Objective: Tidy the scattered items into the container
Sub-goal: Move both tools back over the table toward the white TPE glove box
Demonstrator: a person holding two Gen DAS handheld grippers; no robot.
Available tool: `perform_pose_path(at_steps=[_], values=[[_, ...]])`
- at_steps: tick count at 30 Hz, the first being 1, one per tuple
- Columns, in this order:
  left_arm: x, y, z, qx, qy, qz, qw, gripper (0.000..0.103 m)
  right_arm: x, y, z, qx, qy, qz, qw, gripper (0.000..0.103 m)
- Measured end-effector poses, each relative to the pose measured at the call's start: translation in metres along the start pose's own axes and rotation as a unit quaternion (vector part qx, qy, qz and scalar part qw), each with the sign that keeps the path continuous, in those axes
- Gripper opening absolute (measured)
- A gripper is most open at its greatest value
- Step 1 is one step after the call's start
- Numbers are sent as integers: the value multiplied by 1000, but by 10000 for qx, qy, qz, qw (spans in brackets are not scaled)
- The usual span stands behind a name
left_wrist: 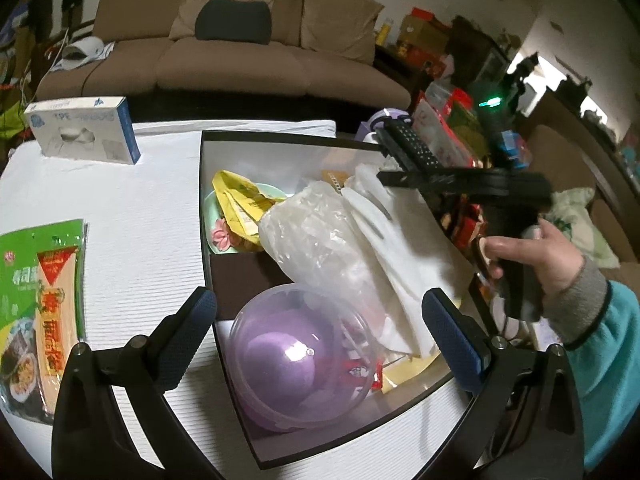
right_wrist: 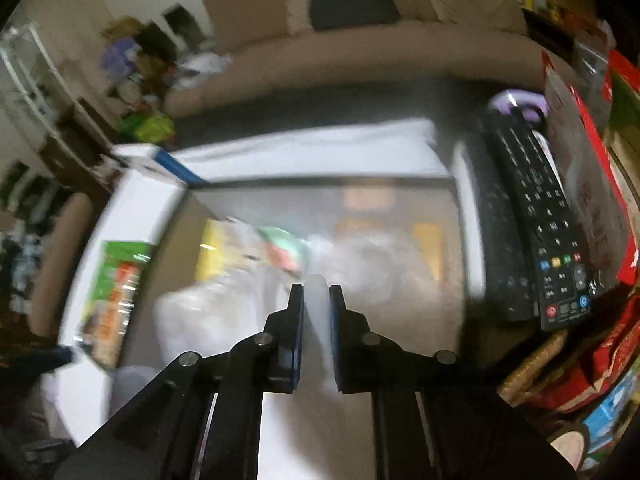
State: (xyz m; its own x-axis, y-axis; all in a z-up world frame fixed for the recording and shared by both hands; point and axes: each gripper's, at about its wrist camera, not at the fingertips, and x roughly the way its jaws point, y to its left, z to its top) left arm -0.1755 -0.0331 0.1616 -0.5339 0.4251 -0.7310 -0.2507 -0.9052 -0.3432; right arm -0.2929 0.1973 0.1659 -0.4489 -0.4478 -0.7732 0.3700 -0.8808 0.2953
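The right gripper (right_wrist: 316, 300) has its fingers clenched on a limp white glove (right_wrist: 316, 292): light, floppy, best pinched at the cuff. The left gripper (left_wrist: 320, 312) is released above the dark-rimmed box (left_wrist: 208, 200).

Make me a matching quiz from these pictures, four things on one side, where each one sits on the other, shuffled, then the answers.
Things:
1. purple dome container
2. tissue box
3. green food packet
4. remote control

Places:
A. flat on the white cloth, left of the box
B. inside the box, near corner
C. outside the box, along its right side
D. standing at the cloth's far left corner

Pairs: 1-B, 2-D, 3-A, 4-C
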Motion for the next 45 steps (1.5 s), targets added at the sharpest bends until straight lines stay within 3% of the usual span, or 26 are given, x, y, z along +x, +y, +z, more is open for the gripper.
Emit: perform_pose_path(at_steps=[5, 6, 8, 10, 12, 14, 18, 24, 27, 29, 32, 34, 39, 43, 45], values=[[-10, -2, 0, 22, -78, 26, 10000, 103, -19, 53, 14, -537, -68, 550, 9970, 11], [-11, -3, 0, 23, -87, 45, 9999, 103, -17, 59, 17, -621, -10, 481, 9969, 11], [-12, -5, 1, 54, -101, 55, 9999, 103, -11, 62, 20, -711, 23, -175, 9973, 14], [-10, -9, 3, 135, -64, 41, 9999, 103, -9, 55, 18, -698, -3, -880, 9937, 47], [-6, -17, 5, 303, -1, 69, 9995, 103, -19, 46, 12, -703, -181, -1096, 9913, 55], [2, -25, 8, 496, 55, 123, 9987, 103, -34, 32, 0, -628, -193, -642, 9958, 55], [25, -38, 11, 741, 200, 278, 9967, 103, -38, 8, -34, -294, 320, 51, 9990, 54], [43, -45, 1, 695, 364, 327, 9964, 103, 9, -3, -78, -443, 985, -281, 9937, 52], [43, -45, -5, 772, 405, 452, 9952, 103, 15, 8, -81, -804, 910, -590, 9908, 55], [38, -45, -11, 800, 371, 526, 9947, 103, 7, 13, -78, -712, 853, -510, 9925, 57], [29, -46, -19, 787, 299, 550, 9949, 103, -25, 16, -81, -557, 495, -311, 9967, 69], [23, -50, -25, 820, 218, 666, 9942, 103, -42, 16, -88, -522, 316, -402, 9973, 85], [8, -59, -44, 930, 71, 975, 9908, 103, -66, 28, -114, -690, 148, -810, 9942, 87], [-5, -64, -59, 960, -10, 1166, 9885, 103, -80, 35, -137, -601, -71, -989, 9933, 102], [-13, -66, -69, 936, -33, 1252, 9877, 103, -84, 38, -147, -556, -153, -962, 9937, 103]])
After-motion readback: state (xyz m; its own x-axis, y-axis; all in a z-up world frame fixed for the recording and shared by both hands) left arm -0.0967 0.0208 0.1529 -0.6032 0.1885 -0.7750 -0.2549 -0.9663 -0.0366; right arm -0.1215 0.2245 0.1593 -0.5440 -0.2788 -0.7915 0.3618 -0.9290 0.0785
